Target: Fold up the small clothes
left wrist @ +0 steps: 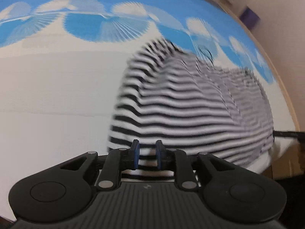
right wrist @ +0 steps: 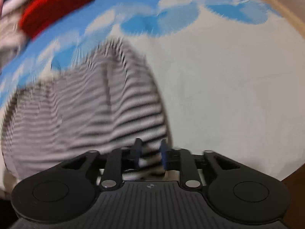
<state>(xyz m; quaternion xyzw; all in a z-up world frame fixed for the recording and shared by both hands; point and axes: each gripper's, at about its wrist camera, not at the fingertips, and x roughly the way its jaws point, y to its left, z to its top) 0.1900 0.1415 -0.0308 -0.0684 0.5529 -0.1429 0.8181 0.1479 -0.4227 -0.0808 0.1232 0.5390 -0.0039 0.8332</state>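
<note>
A black-and-white striped garment point(left wrist: 190, 99) lies spread on a white cloth with blue fan shapes point(left wrist: 57, 85). In the left wrist view it fills the right half, and my left gripper point(left wrist: 146, 152) hovers over its near left edge. The blue pads point(left wrist: 135, 152) stand apart, with striped fabric showing through the gap and nothing pinched. In the right wrist view the same garment point(right wrist: 95, 105) covers the left half. My right gripper point(right wrist: 150, 152) is over its near right corner, pads apart, with the cloth lying loose below them. Both views are blurred.
A red garment point(right wrist: 57, 5) sits on a pile of other clothes at the far left corner. A wooden rim point(left wrist: 286, 95) borders the surface on the right. The white cloth point(right wrist: 228, 95) stretches bare to the right of the garment. A dark strap point(left wrist: 286, 133) lies by the rim.
</note>
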